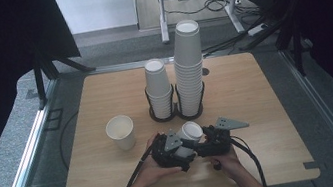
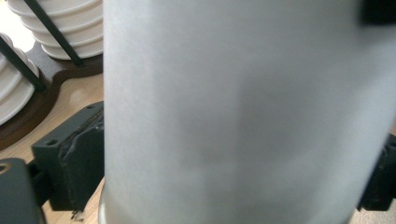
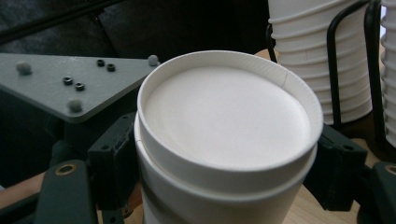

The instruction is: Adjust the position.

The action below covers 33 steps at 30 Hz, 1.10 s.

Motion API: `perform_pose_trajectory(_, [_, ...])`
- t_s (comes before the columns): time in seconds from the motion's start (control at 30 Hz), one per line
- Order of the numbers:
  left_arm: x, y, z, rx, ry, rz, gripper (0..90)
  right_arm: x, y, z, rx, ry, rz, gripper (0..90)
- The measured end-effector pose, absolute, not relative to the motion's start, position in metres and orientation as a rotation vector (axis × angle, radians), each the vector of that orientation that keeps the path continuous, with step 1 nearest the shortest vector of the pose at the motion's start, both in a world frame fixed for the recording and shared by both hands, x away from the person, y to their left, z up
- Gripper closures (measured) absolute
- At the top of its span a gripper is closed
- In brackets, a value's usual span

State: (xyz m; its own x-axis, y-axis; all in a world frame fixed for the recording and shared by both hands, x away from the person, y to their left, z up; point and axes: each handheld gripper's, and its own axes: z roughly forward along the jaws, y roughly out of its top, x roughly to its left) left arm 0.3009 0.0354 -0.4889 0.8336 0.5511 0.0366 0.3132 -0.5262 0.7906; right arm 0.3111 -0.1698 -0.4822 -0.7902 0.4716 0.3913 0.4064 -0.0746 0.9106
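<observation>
Nested paper cups (image 3: 224, 154) are held near the table's (image 1: 258, 109) near edge, clamped by the right gripper (image 1: 212, 142); the left gripper's (image 1: 173, 150) jaws stand slack around them. Separation is best done by a straight, untwisted pull.

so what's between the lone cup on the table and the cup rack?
Nothing. In the high view, bare wooden table separates the lone cup from the rack. The grippers work nested cups nearer the person, off that stretch.

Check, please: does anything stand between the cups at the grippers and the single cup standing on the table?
Nothing visible does. Between the nested cups and the single cup lies only bare table. The cup stacks stand farther back, off that path.
</observation>
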Motion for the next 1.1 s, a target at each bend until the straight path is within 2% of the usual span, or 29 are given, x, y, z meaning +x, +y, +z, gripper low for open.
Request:
perform_pose_trajectory(0.43, [0.299,0.035,-0.488,2.195,0.598,0.389,12.0,0.311,-0.171,-0.485,0.993,2.108,2.032,21.4])
perform_pose_trajectory(0.63, [0.301,0.040,-0.484,2.206,0.593,0.420,12.6,0.310,-0.176,-0.479,0.961,2.123,1.980,13.5])
perform_pose_trajectory(1.1, [0.305,0.046,-0.484,2.258,0.609,0.479,12.4,0.313,-0.208,-0.463,0.876,2.213,1.755,13.6])
